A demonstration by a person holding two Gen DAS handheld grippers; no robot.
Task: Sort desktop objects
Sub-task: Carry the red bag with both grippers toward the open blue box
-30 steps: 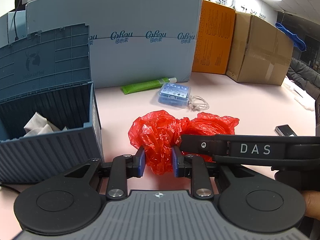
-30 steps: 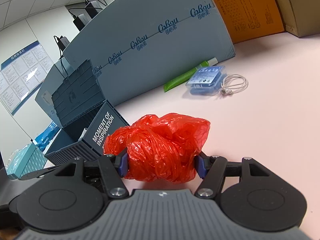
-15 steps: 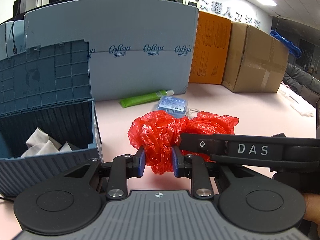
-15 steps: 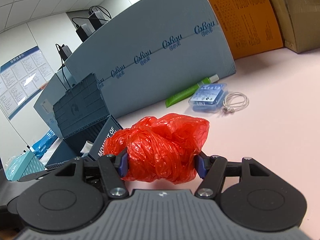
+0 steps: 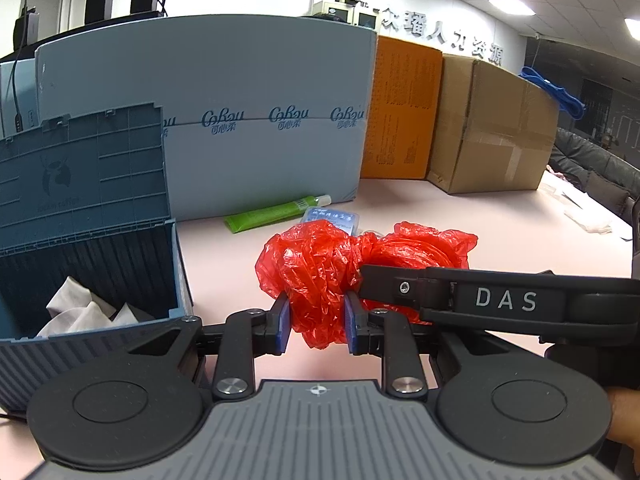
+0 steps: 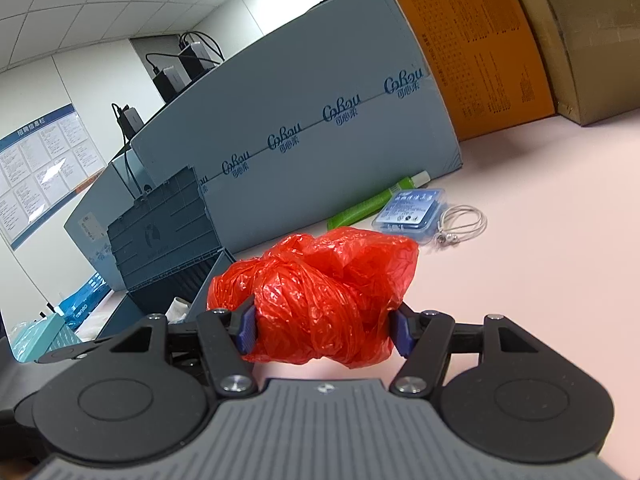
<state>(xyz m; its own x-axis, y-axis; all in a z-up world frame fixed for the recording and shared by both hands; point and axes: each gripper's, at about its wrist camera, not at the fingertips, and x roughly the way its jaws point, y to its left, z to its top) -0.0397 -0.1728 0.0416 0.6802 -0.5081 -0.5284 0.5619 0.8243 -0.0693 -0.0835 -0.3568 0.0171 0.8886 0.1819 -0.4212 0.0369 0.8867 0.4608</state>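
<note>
While your left gripper pinched the red bag, your right gripper clamped its other end between its jaws.

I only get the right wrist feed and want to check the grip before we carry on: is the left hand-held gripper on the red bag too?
Observer: Yes. The left hand-held gripper is shut on the left lobe of the bag.
Operator: Is there anything in the bin? I only see its outside.
Observer: Crumpled white cloth or paper lies in the bin, on its left side.
Operator: And the brown box? It is mostly cut off for me.
Observer: A blue strap lies on top of the box.
</note>
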